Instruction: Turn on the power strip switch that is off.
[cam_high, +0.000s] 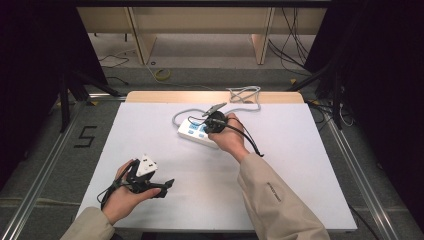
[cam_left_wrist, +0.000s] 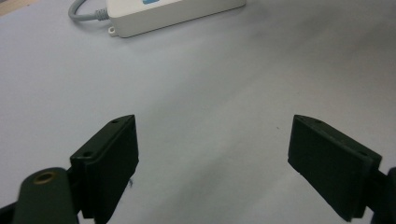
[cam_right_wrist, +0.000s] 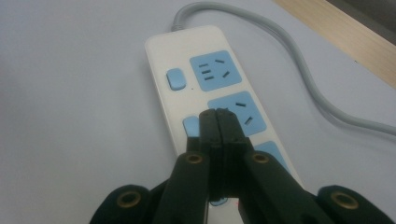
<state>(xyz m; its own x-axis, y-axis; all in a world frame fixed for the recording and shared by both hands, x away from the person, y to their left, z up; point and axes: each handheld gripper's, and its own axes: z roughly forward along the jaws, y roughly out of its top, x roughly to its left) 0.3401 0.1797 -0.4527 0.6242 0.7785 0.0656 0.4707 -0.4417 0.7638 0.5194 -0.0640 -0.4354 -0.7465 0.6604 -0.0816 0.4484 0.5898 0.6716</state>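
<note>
A white power strip with blue sockets lies just past the bench's centre, toward 12 o'clock. The right claw, pinched shut and empty, hovers over its sockets. At 8 o'clock, the left claw gapes wide, empty.

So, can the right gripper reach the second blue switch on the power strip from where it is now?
Probably yes. The right gripper, jaws shut, hovers just above the power strip, beside the switch, and nothing lies between them. A small shift should bring it there.
</note>
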